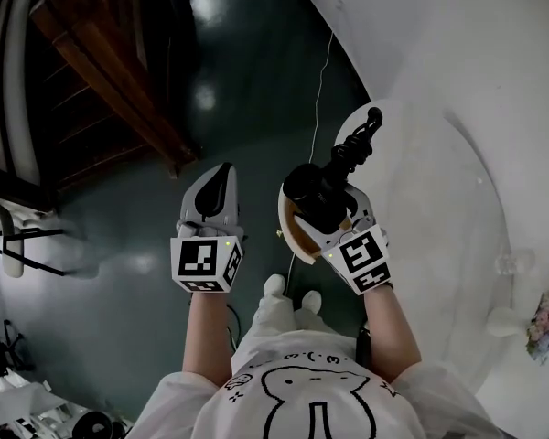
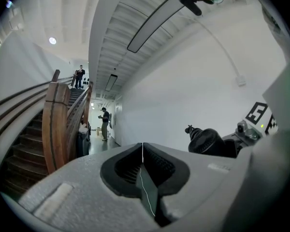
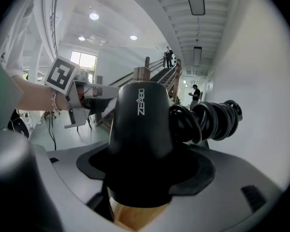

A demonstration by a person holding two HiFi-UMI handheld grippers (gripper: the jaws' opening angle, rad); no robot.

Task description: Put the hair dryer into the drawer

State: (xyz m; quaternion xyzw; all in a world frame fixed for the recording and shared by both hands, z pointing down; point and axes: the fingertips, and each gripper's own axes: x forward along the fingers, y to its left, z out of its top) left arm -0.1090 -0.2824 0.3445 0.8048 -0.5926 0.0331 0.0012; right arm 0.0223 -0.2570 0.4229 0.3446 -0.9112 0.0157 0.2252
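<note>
Holding two grippers out ahead of a white printed shirt (image 1: 320, 401), bare forearms reaching forward. Showing the left gripper (image 1: 216, 174) empty, jaws pressed together tip to tip, pointing roughly level across the hall. Clamping the right gripper (image 1: 325, 210) on the black hair dryer (image 1: 311, 188), pads bearing on its body from both sides, jaws standing fairly wide around it. Holding the hair dryer up in the air, nose tipped slightly down, its coiled cord (image 1: 359, 143) bundled at the far end and overlapping the rim of a round white table (image 1: 439, 199) in the head view. Hovering over a dark glossy floor (image 1: 247, 71). Facing a wooden staircase (image 2: 63, 124) further off, one person (image 2: 105, 123) standing in the corridor beyond it.
</note>
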